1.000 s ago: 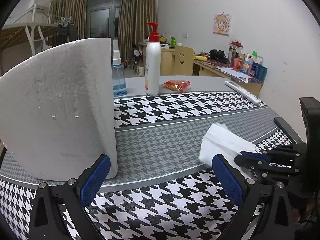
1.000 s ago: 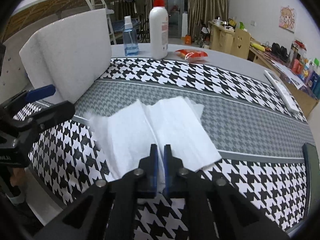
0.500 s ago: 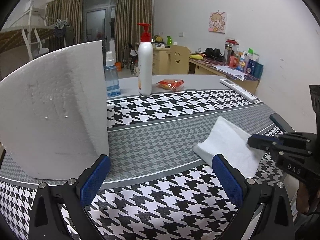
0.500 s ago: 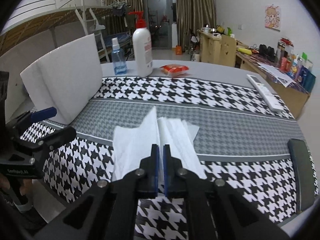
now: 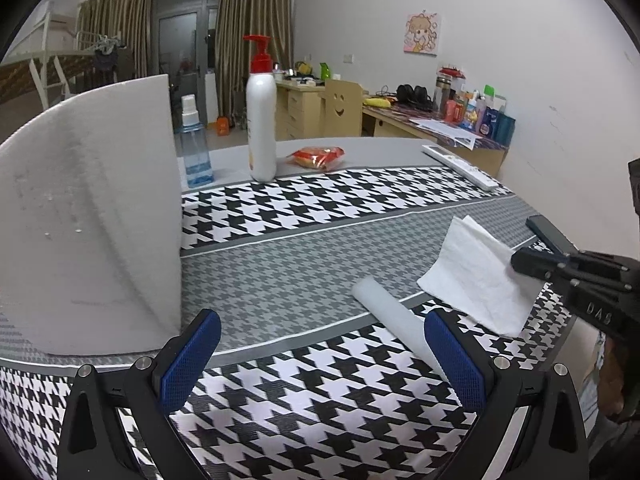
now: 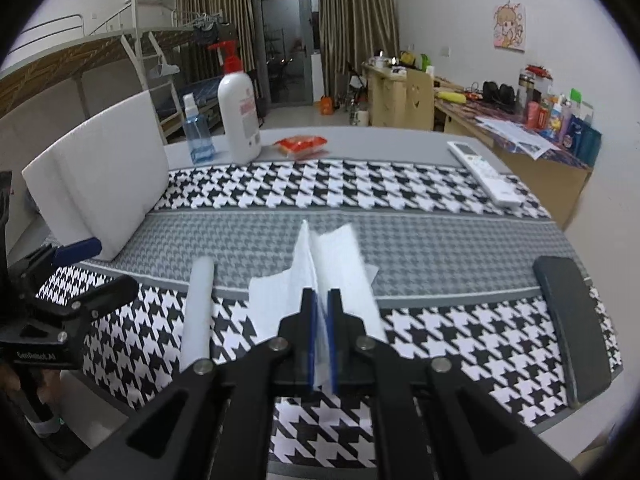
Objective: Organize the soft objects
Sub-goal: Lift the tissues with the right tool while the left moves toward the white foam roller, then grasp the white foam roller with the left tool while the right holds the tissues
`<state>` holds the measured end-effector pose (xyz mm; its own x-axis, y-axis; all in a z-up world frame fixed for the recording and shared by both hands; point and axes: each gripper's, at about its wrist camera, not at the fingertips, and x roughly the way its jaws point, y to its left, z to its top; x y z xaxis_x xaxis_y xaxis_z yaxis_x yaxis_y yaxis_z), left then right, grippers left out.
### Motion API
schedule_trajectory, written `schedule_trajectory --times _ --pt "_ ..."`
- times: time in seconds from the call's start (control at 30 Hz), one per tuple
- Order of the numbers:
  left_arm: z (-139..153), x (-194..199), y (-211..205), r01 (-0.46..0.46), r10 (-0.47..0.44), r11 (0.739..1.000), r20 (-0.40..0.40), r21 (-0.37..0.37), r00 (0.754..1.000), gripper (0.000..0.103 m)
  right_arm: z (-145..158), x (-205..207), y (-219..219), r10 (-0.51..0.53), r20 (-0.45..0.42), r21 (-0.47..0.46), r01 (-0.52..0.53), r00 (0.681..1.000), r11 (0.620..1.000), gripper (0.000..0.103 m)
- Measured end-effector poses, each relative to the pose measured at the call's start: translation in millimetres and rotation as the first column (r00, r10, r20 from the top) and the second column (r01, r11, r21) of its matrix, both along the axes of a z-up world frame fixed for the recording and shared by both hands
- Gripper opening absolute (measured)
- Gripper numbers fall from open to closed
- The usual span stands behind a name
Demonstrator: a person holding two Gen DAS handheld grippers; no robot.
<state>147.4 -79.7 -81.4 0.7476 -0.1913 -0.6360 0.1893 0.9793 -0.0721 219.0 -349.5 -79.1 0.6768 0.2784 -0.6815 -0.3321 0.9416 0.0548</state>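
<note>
A white tissue (image 5: 476, 276) (image 6: 340, 268) stands folded up like a tent over the near part of the houndstooth tablecloth (image 5: 320, 200). Its near edge lies between the pads of my right gripper (image 6: 322, 294) (image 5: 516, 260). Those jaws are opening, and a narrow gap shows around the paper. A white foam roll (image 5: 394, 316) (image 6: 198, 312) lies on the cloth just left of the tissue. My left gripper (image 5: 320, 332) (image 6: 100, 268) is open and holds nothing, with the roll by its right finger. A large white foam block (image 5: 88, 216) (image 6: 104, 188) stands upright at the left.
At the far side of the table stand a white pump bottle (image 5: 261, 120), a blue spray bottle (image 5: 194, 148) and a red snack packet (image 5: 318, 157). A white remote (image 5: 460, 166) lies at the far right. A dark flat phone (image 6: 572, 320) lies by the right edge.
The right gripper drew the tissue up and toward the near edge, folding it into a tent, then parted its pads slightly. The white roll has come into view beside the tissue.
</note>
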Motion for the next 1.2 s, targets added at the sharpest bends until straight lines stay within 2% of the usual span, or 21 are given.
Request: schedule_trajectory --times 0.03,0.07,0.13,0.6,0.9,1.13,1.2 --pt "-0.6 0.5 -1.9 0.004 -0.004 1.000 -0.004 0.000 1.000 0.102 -1.7 0.3 -0.3 -0.001 -0.002 -0.002 0.001 1.000 1.000 0.031" --pt "-0.9 0.8 -3.2 0.005 -0.005 1.000 -0.006 0.000 1.000 0.102 -3.0 0.0 -1.3 -0.004 0.001 -0.003 0.004 1.000 1.000 0.050" --pt "-1.9 1.9 -6.7 0.010 -0.010 1.000 -0.012 0.002 1.000 0.102 -2.8 -2.9 -3.6 -0.008 0.014 -0.001 0.008 1.000 1.000 0.063" --pt "-10.2 10.7 -27.5 -0.003 0.002 1.000 -0.068 -0.013 0.998 0.102 -10.5 1.4 -12.8 0.014 0.000 0.007 -0.014 1.000 1.000 0.064" --pt "-18.0 18.7 -44.4 -0.043 0.047 0.998 -0.102 0.035 0.994 0.102 -17.2 3.3 -21.6 0.024 -0.020 0.018 -0.024 1.000 1.000 0.067" --pt "-25.2 21.9 -51.8 -0.087 0.094 0.995 -0.137 0.056 0.986 0.089 -17.1 1.7 -24.5 0.048 -0.024 0.017 -0.047 0.999 0.999 0.067" --pt "-26.9 22.0 -55.7 -0.086 0.096 0.994 -0.148 0.067 0.984 0.082 -16.3 0.9 -26.2 0.051 -0.021 0.021 -0.051 0.998 0.998 0.067"
